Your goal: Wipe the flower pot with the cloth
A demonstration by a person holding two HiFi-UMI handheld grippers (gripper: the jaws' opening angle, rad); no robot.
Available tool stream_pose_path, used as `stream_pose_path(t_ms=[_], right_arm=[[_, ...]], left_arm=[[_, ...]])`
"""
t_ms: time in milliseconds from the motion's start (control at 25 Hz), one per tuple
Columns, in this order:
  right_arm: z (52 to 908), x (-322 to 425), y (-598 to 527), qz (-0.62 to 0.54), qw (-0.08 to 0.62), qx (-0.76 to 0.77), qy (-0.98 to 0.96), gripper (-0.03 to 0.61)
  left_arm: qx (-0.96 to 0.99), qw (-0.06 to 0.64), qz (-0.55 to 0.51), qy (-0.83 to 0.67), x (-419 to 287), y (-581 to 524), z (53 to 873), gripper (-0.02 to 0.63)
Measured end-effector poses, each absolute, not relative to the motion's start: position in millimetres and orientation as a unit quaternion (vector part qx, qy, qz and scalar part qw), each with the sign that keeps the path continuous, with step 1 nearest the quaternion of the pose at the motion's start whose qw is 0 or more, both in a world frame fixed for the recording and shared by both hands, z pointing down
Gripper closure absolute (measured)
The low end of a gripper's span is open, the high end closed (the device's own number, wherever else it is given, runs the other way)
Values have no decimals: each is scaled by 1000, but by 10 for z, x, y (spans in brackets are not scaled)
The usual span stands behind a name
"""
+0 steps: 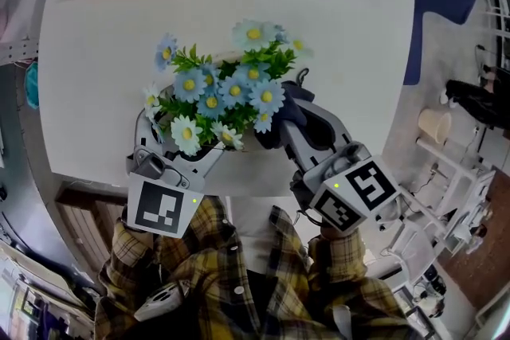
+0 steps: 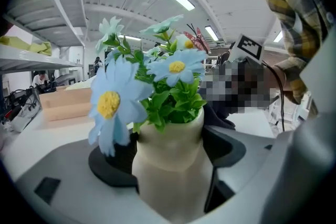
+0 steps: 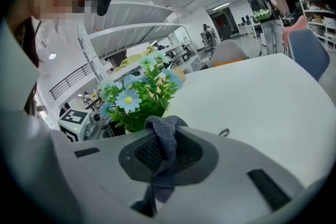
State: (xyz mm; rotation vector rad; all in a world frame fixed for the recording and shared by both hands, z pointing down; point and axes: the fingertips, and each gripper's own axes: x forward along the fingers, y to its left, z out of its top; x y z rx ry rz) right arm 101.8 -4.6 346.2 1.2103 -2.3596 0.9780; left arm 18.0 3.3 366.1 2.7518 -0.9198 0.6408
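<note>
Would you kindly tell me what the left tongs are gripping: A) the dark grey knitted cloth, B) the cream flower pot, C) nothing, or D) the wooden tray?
B: the left tongs press both sides of the cream flower pot; the dark grey knitted cloth sits in the right tongs.

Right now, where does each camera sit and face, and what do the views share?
Head view: on the person's head, facing steeply down at the table, flowers, left gripper, right gripper; plaid sleeves show.
Left gripper view: rides that gripper, along jaws shut on the pot, toward the right gripper; a sleeve shows.
Right gripper view: rides that gripper, along jaws shut on the cloth, toward the left gripper.
Shared: all show the flowers.
</note>
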Motion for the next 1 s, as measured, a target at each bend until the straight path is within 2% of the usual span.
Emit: stream_pose_path(t_ms=[520,1000], right_arm=[[3633,1049,-357,350,191,404,-823,563],[3686,878,-646,305,242,270,-881,563]], left_arm=[[942,71,244,-219,130,35,3712,224],[951,42,273,-142,60,70,3775,247]])
